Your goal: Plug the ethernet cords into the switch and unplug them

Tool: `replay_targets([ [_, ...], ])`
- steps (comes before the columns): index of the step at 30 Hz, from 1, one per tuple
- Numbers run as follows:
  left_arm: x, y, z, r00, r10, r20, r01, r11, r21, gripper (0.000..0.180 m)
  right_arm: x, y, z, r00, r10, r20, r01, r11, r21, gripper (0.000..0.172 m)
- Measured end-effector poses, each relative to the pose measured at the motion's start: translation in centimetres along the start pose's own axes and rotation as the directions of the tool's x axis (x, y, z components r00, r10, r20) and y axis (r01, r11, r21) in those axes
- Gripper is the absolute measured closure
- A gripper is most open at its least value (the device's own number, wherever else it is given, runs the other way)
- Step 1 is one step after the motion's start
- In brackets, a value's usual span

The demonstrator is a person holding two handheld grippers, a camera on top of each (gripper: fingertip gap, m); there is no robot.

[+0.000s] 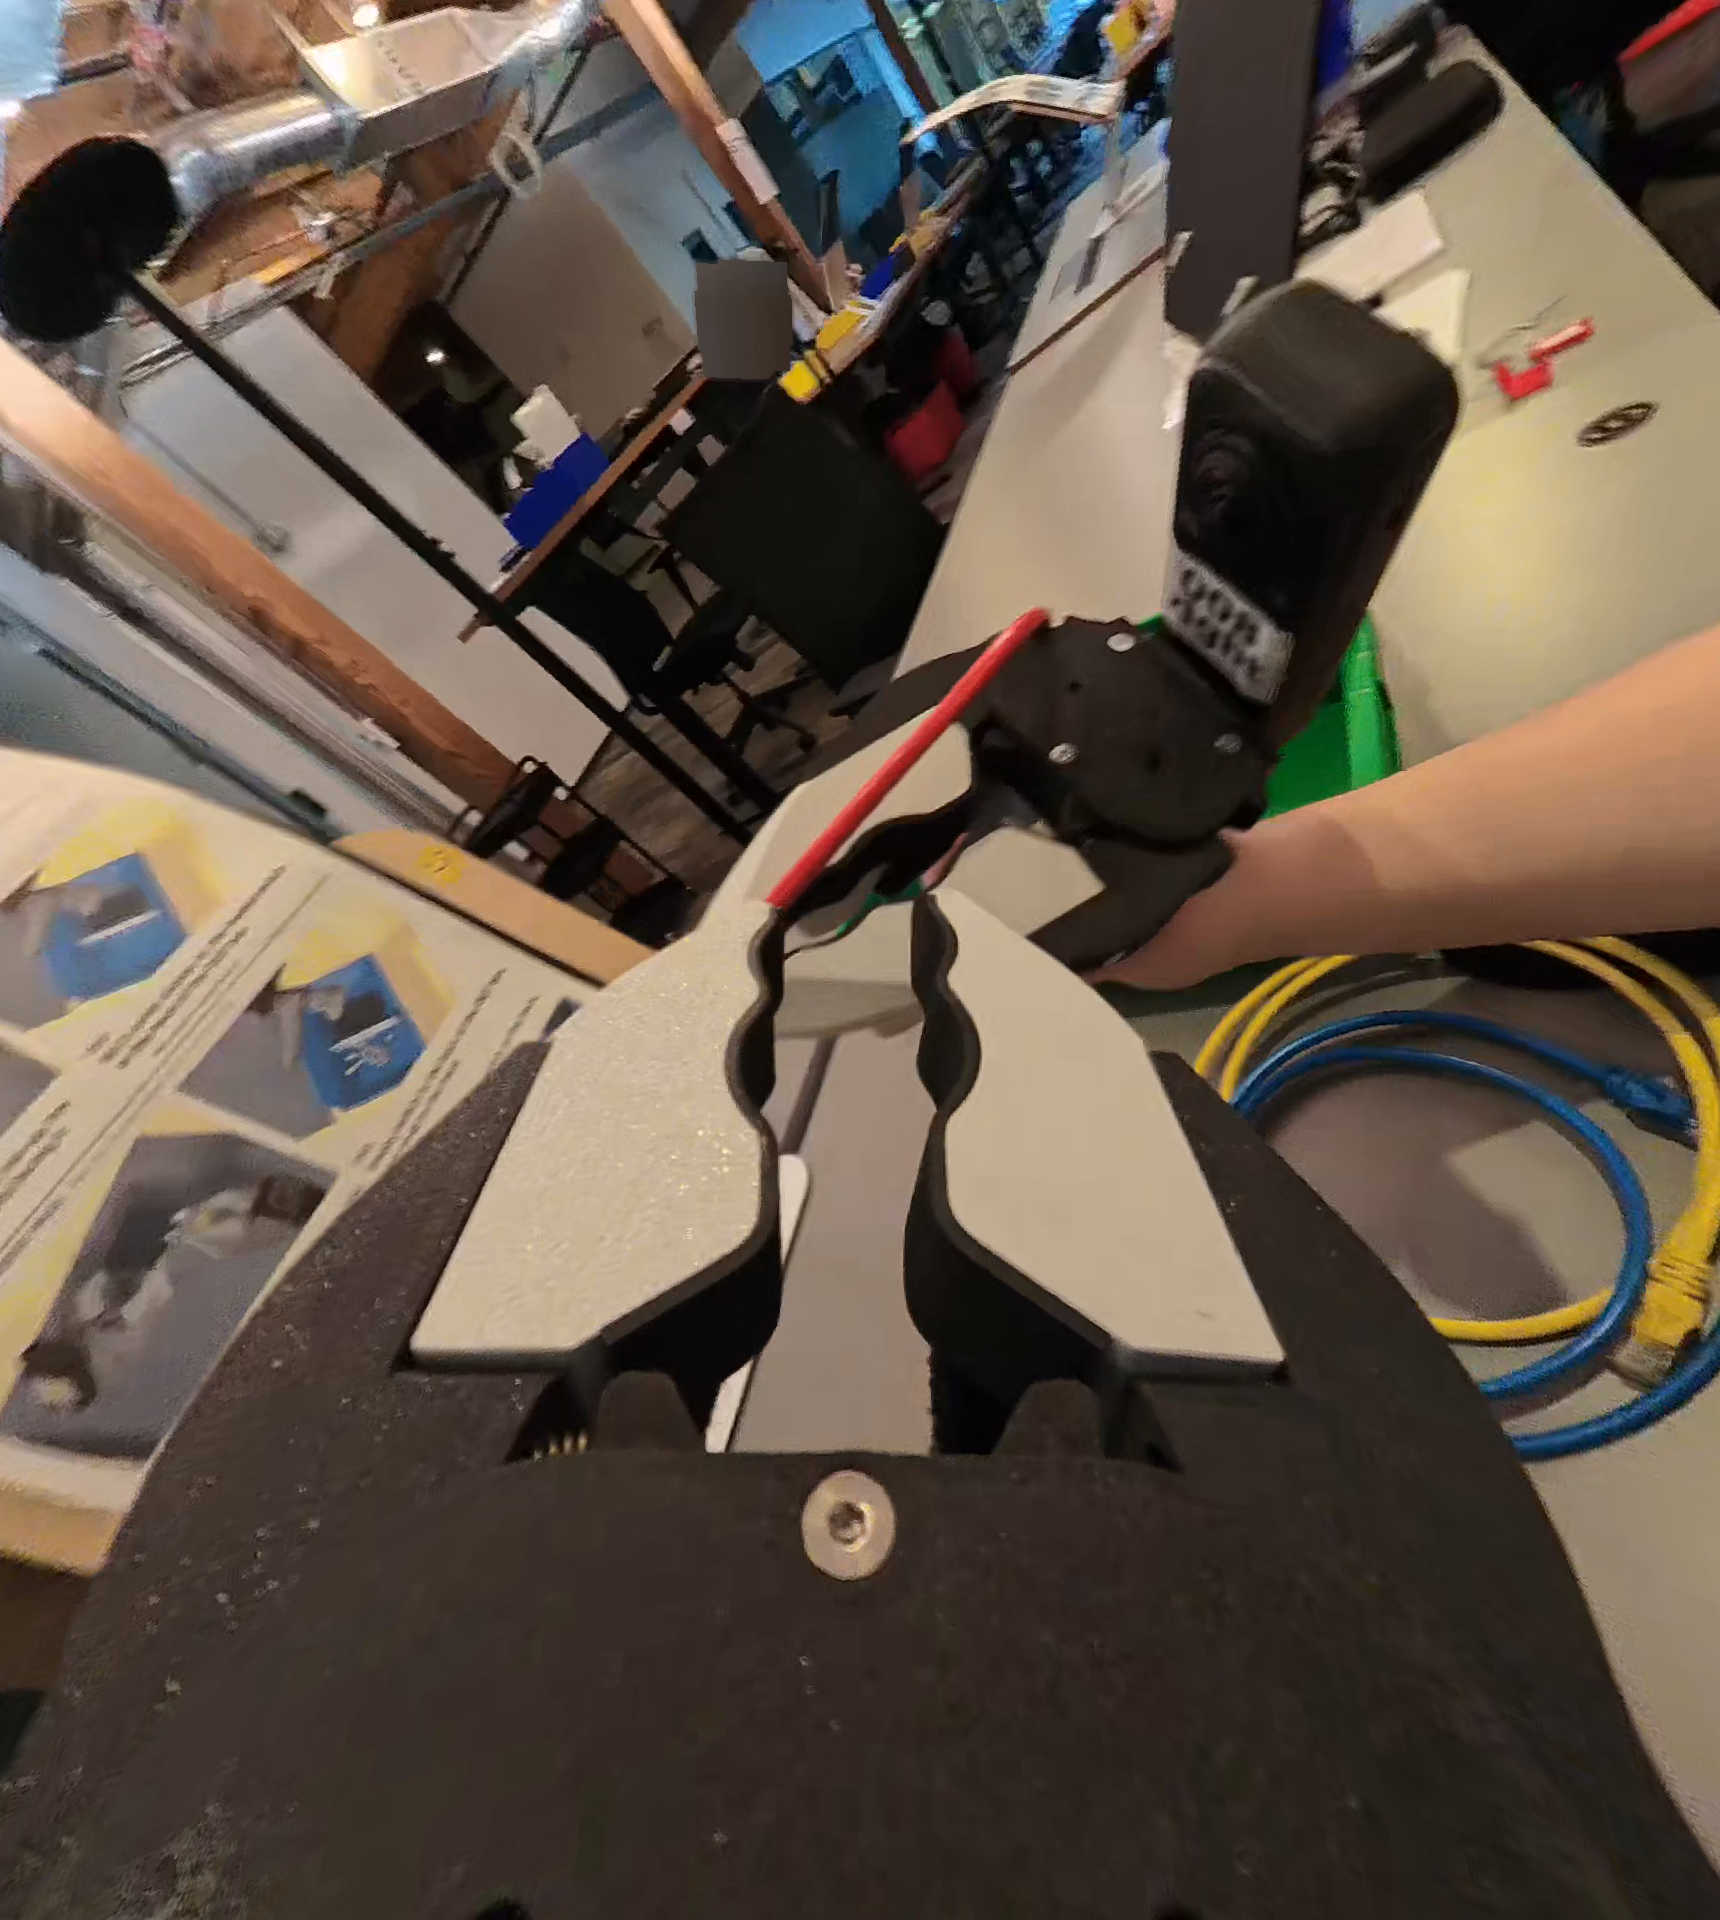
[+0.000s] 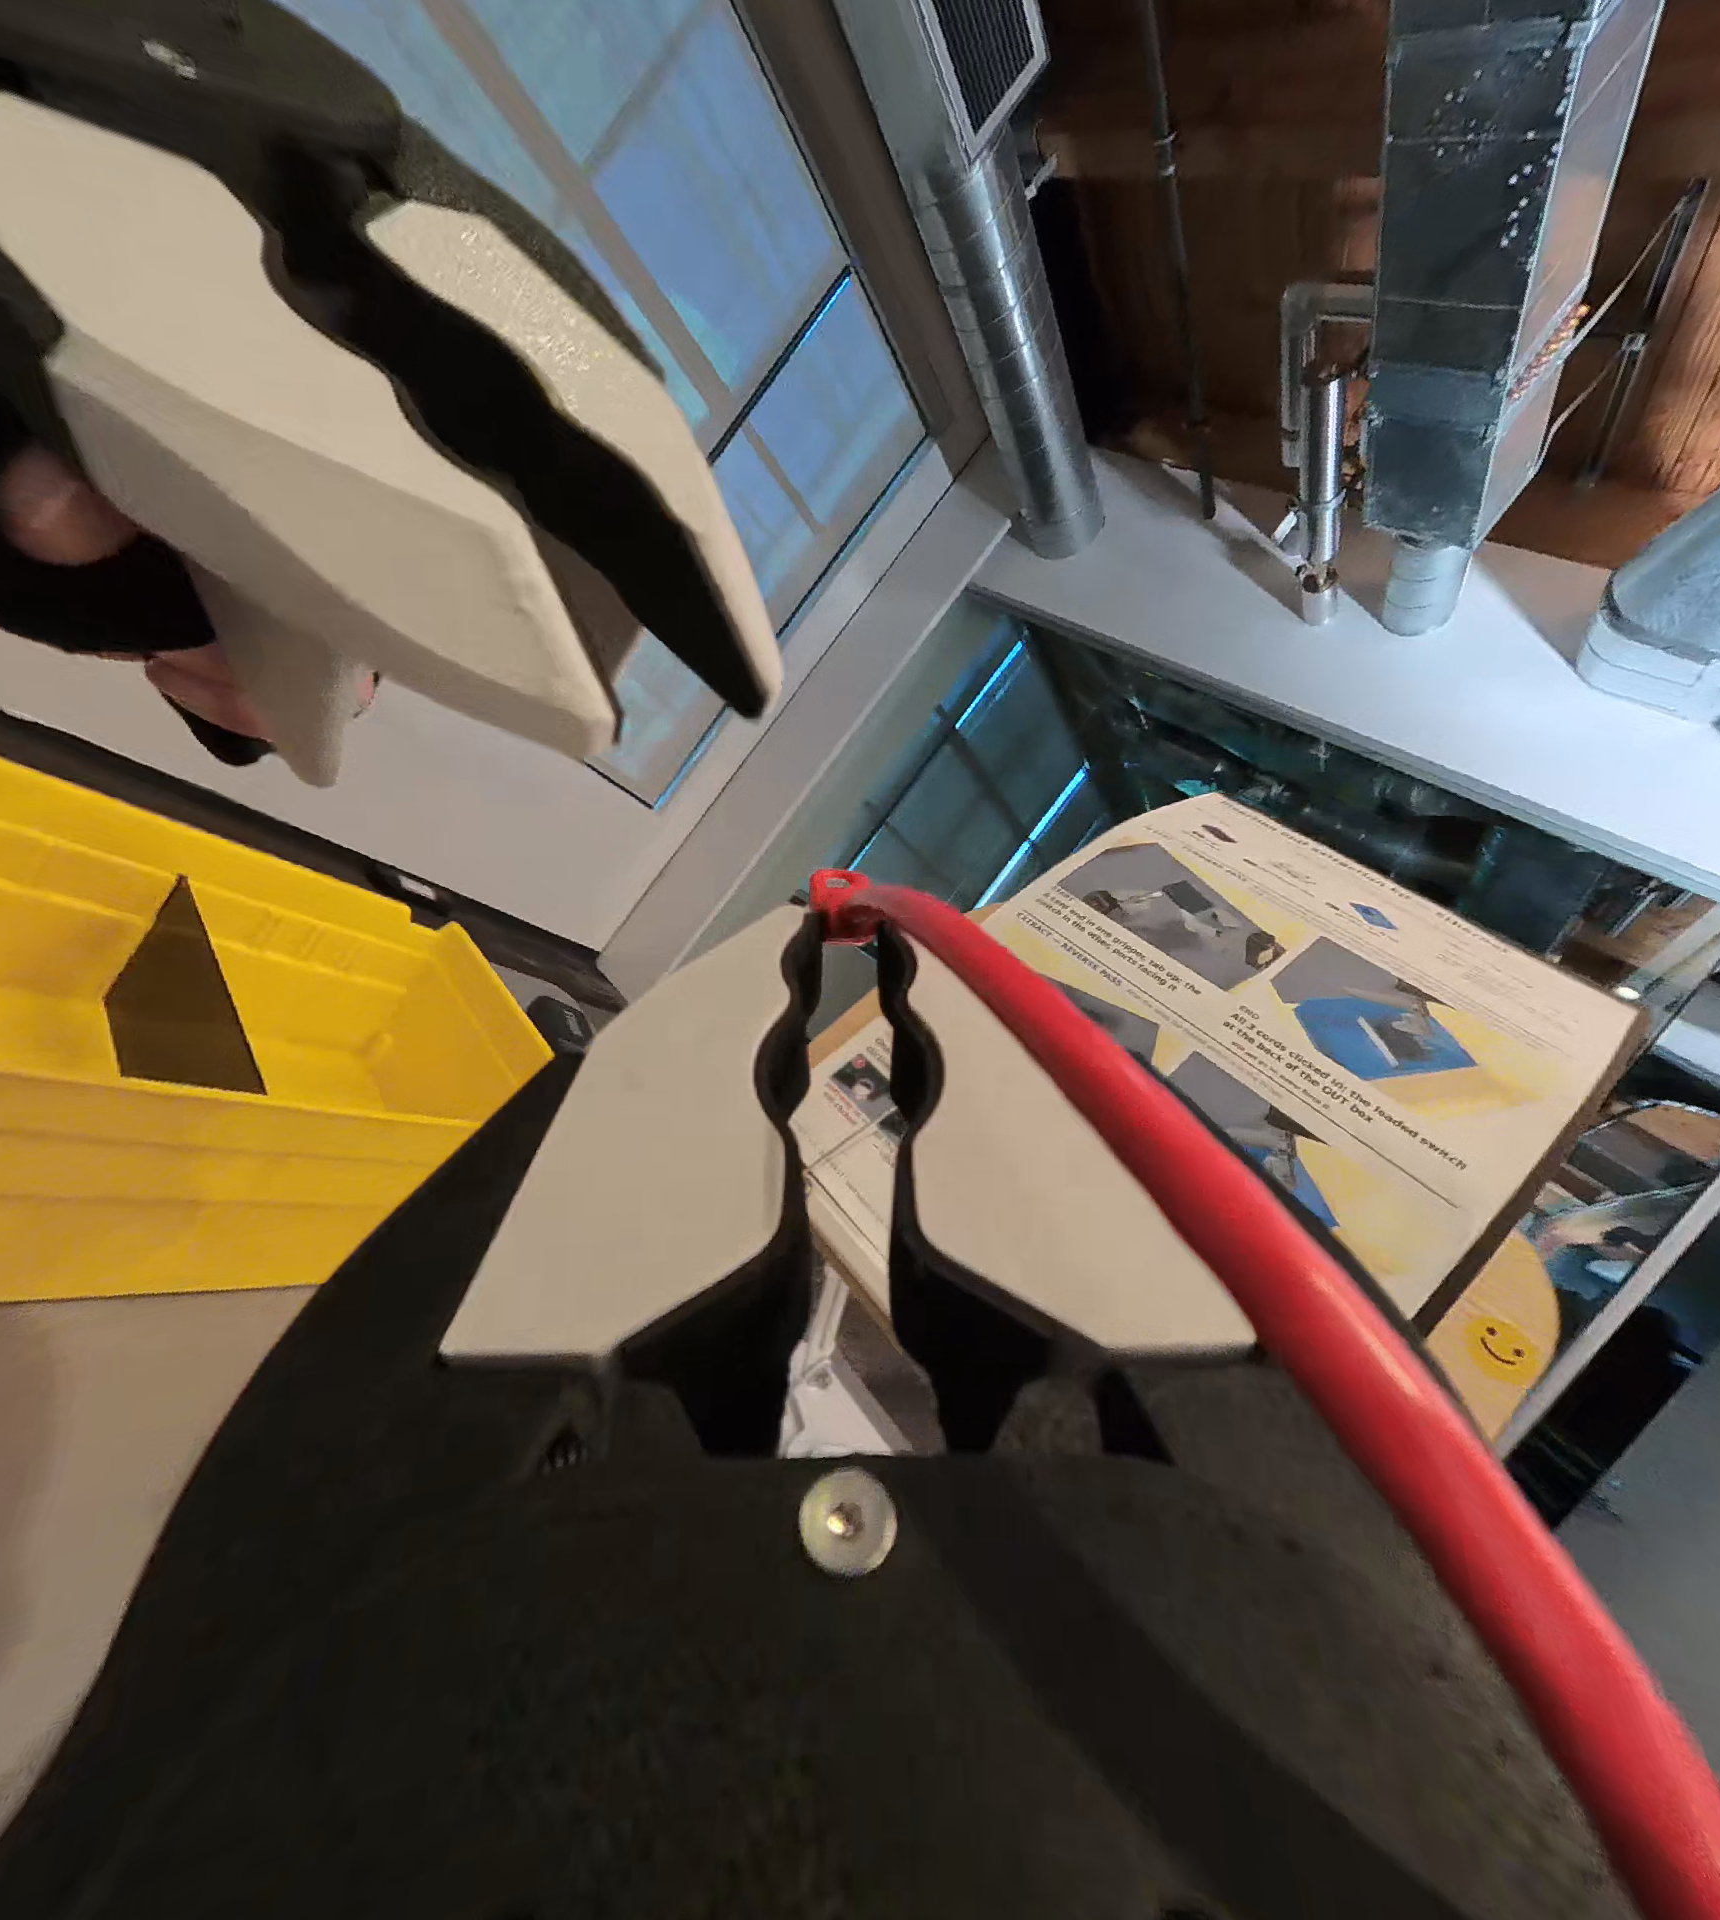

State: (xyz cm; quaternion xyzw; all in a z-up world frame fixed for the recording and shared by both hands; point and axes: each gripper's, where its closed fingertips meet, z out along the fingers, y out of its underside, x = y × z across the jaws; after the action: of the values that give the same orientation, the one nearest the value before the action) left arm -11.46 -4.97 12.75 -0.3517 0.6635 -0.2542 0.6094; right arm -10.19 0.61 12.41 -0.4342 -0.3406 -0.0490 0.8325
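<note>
Clearly, red cord's plug (image 2: 840, 920) sits pinched between right tongs (image 2: 848, 940).

The left tool (image 1: 840, 925) points across a grey desk (image 1: 1521, 582), its wavy black pads (image 1: 944, 1039) apart with nothing between them. Just beyond its tips the right tool (image 1: 897, 862), held by a hand (image 1: 1178, 935), faces back toward it, and a red cord (image 1: 897, 769) runs along its upper finger. On the desk to the right lie coiled yellow (image 1: 1713, 1049) and blue (image 1: 1604, 1153) cords with their plugs. At left a printed sheet (image 1: 139, 1049) with photos lies on a board. A green bin (image 1: 1355, 717) stands behind the right tool.
</note>
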Motion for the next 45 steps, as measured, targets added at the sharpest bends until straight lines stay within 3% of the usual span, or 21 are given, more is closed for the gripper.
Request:
replay_targets([
  [2,1.2,-0.1,1.0,0.999,0.006,-0.045,-0.007,1.000,-0.013,0.158,-0.6,0.1,0.1,0.999,-0.047,0.019,0.047,0.999,-0.006,0.162],
  [7,1.0,0.2,2.1,0.997,0.079,0.026,-0.078,0.997,-0.027,0.163,-2.1,0.7,0.5,0.990,-0.132,0.058,0.134,0.990,-0.037,0.162],
  [9,1.5,0.5,2.2,0.995,0.097,-0.001,-0.097,0.994,-0.041,0.165,-2.6,0.9,0.6,0.987,-0.140,0.076,0.144,0.988,-0.049,0.162],
  [14,1.8,2.0,2.3,0.987,0.162,-0.024,-0.164,0.979,-0.122,0.161,-3.4,1.3,0.8,0.984,-0.125,0.127,0.134,0.989,-0.065,0.162],
  [22,1.3,2.8,2.5,0.974,0.226,0.009,-0.221,0.961,-0.165,0.173,-4.2,1.7,0.9,0.980,-0.084,0.181,0.098,0.992,-0.074,0.161],
  [33,1.6,3.5,2.0,0.972,0.231,-0.043,-0.235,0.958,-0.165,0.175,-5.7,1.8,1.2,0.967,-0.056,0.248,0.081,0.993,-0.091,0.158],
  [36,1.8,3.2,2.0,0.975,0.218,-0.051,-0.223,0.965,-0.141,0.173,-5.0,1.7,1.0,0.976,-0.055,0.210,0.073,0.994,-0.078,0.160],
  [39,0.0,1.6,1.0,0.993,0.117,0.035,-0.114,0.992,-0.060,0.157,-3.4,0.5,0.3,0.987,-0.063,0.148,0.064,0.998,-0.007,0.161],
  [41,-3.0,0.9,-0.5,0.987,-0.118,0.108,0.116,0.993,0.027,0.153,-2.2,-1.2,-0.5,0.990,-0.107,0.091,0.100,0.992,0.079,0.162],
  [43,-5.3,1.1,-1.7,0.899,-0.432,0.071,0.422,0.899,0.121,0.149,-1.6,-2.6,-1.1,0.987,-0.150,0.059,0.142,0.982,0.129,0.161],
  [45,-5.8,0.6,-2.2,0.754,-0.646,-0.119,0.656,0.728,0.200,0.147,-1.2,-3.8,-1.6,0.980,-0.197,0.009,0.193,0.967,0.168,0.161],
])
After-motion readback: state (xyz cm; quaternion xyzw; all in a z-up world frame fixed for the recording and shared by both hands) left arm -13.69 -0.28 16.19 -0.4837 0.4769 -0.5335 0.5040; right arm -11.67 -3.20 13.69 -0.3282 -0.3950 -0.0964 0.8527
